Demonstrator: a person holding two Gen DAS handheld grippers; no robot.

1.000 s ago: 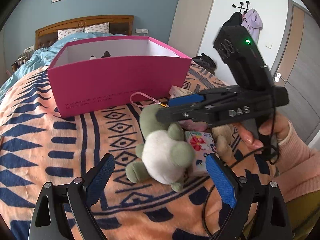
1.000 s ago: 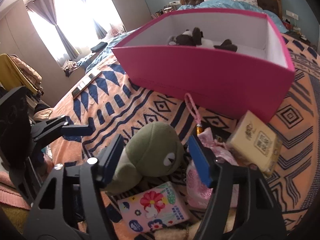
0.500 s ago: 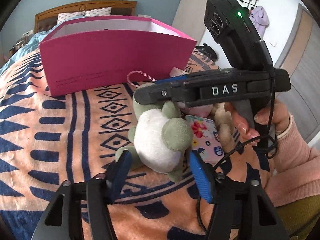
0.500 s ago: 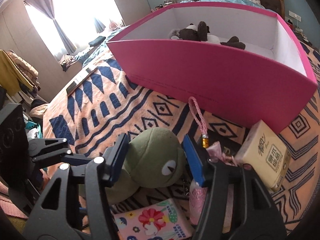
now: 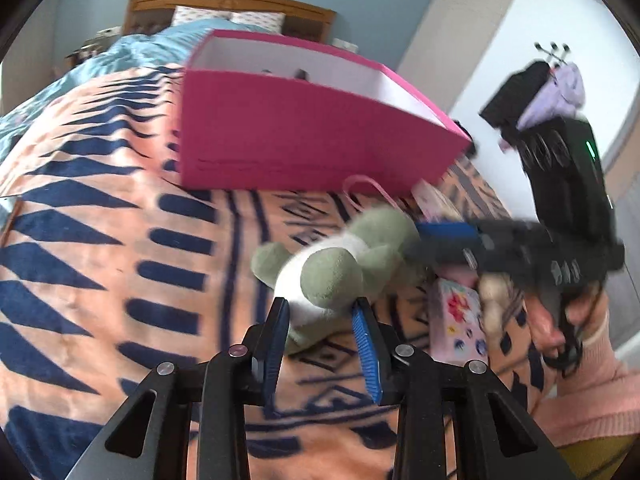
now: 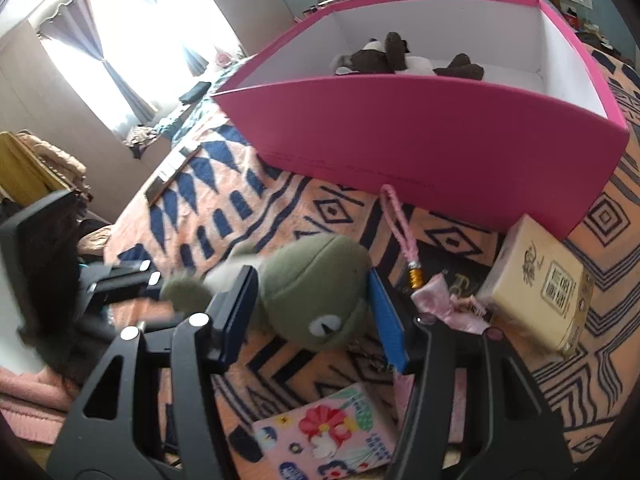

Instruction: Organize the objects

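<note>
A green and white frog plush (image 5: 336,272) lies on the patterned bedspread. My right gripper (image 6: 312,292) is shut on the frog's green head (image 6: 320,292). My left gripper (image 5: 320,312) is shut on the frog's white lower body. A pink open box (image 5: 304,132) stands behind; in the right wrist view the box (image 6: 440,136) holds a dark brown and white plush (image 6: 396,60). The right gripper's black body (image 5: 520,252) shows in the left wrist view.
Beside the frog lie a floral pink tissue pack (image 6: 332,436), a cream tissue pack (image 6: 540,280), a pink satin pouch with a braided loop (image 6: 436,296) and a tan plush (image 5: 496,296). The bed's headboard (image 5: 228,4) is behind the box.
Both grippers have closed in on the frog plush, the left on its body and the right on its head. The frog has tilted and shifted toward the box.
</note>
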